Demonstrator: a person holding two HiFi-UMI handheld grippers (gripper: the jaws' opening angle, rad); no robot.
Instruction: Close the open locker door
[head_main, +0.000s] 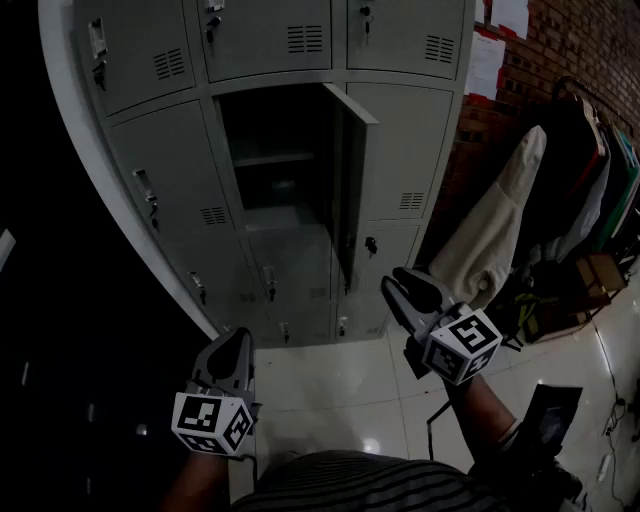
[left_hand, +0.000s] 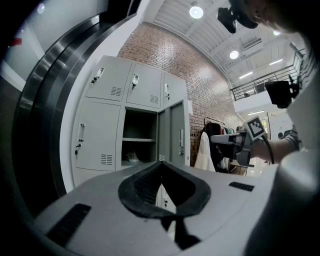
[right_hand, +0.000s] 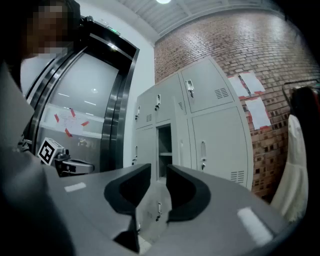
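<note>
Left gripper (head_main: 236, 342) low, jaws pressed together, nothing in them. Right gripper (head_main: 404, 284) higher, jaws a bit apart, nothing between them. Open grey metal locker door (head_main: 352, 190) ahead of right gripper, not touching, swung out from tall grey locker block (head_main: 170, 190).

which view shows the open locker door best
The head view: the open locker door shows whole, swung out from its dark compartment. The left gripper view shows it smaller and farther off. The right gripper view shows only a narrow strip of it.
</note>
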